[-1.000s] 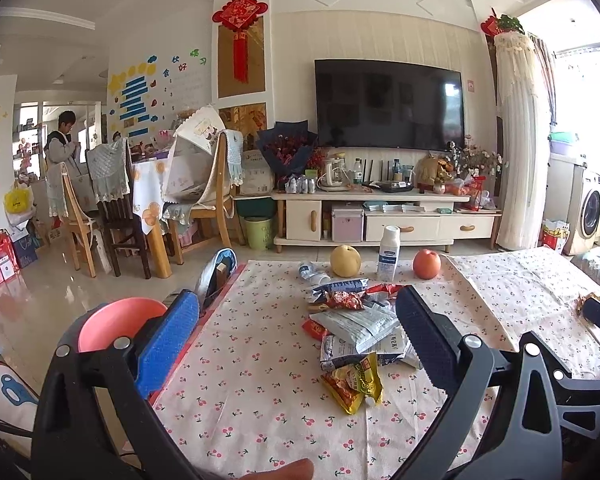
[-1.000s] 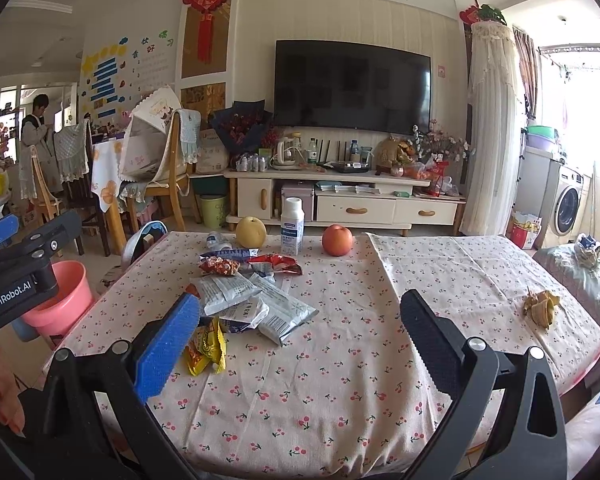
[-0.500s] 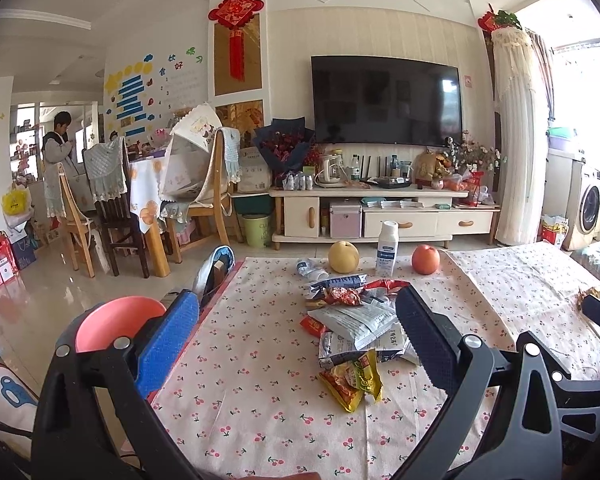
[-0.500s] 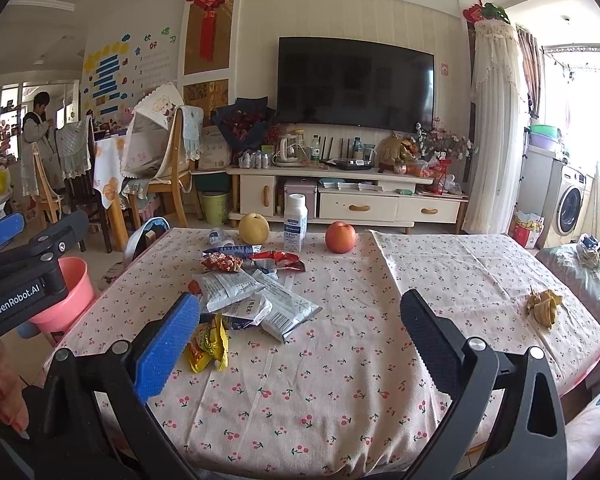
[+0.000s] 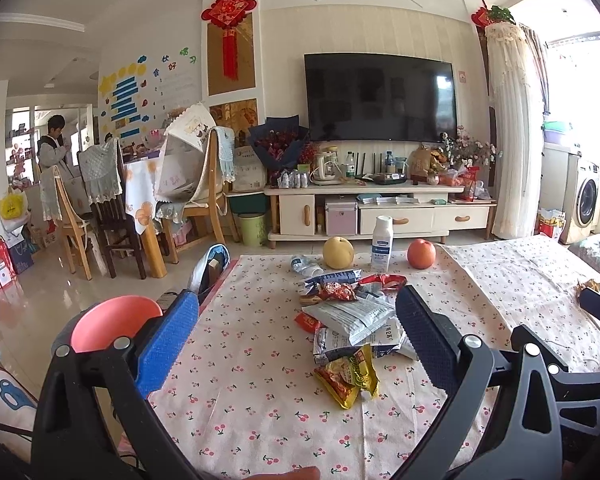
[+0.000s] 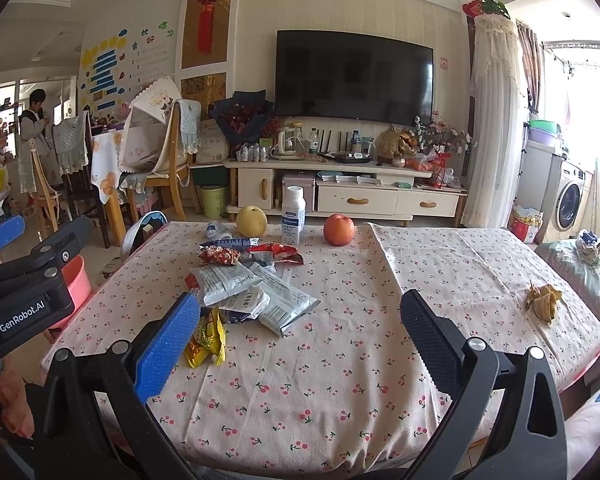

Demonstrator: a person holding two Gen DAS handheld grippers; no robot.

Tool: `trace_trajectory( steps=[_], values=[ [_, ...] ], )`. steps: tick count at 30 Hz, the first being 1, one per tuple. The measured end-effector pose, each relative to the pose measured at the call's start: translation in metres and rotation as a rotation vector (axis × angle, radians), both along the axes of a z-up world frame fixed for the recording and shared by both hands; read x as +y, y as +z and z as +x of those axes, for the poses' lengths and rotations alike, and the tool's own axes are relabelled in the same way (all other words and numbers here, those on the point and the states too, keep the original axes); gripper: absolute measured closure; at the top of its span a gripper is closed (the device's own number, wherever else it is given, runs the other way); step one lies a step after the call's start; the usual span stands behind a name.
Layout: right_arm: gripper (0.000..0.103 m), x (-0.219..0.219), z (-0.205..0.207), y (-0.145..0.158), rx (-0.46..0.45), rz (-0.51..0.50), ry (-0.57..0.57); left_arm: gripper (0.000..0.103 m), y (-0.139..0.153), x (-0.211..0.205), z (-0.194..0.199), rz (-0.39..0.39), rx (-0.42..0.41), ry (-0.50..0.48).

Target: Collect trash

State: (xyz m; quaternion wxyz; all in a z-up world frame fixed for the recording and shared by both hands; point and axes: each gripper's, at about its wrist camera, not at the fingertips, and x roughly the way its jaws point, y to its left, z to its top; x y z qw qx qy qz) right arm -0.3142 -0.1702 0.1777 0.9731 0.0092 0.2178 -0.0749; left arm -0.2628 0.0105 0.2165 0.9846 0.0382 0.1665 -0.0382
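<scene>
Holding both grippers over the near edge of the table (image 6: 340,380), nothing touched. My left gripper (image 5: 296,328) is spread wide and empty, my right gripper (image 6: 300,328) the same. Wrappers (image 6: 252,296) lie heaped on the table's left half, a yellow packet (image 5: 348,376) nearest me. Peel scrap (image 6: 544,304) sits alone by the table's right edge. Pink bin (image 5: 112,322) stands off the table's left side
</scene>
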Motion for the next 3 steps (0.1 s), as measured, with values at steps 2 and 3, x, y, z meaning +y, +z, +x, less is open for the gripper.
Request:
trace_trajectory(
  steps=[2,3],
  values=[
    [0.004,-0.0005,-0.0001,-0.0005,0.002,0.001,-0.003,0.004,-0.0004,-0.002,0.0016,0.005,0.006,0.002],
    [0.004,-0.0007,0.0,-0.0005,0.002,0.002,-0.004,0.004,-0.0011,-0.0022,0.0026,0.009,0.009,0.004]
  ],
)
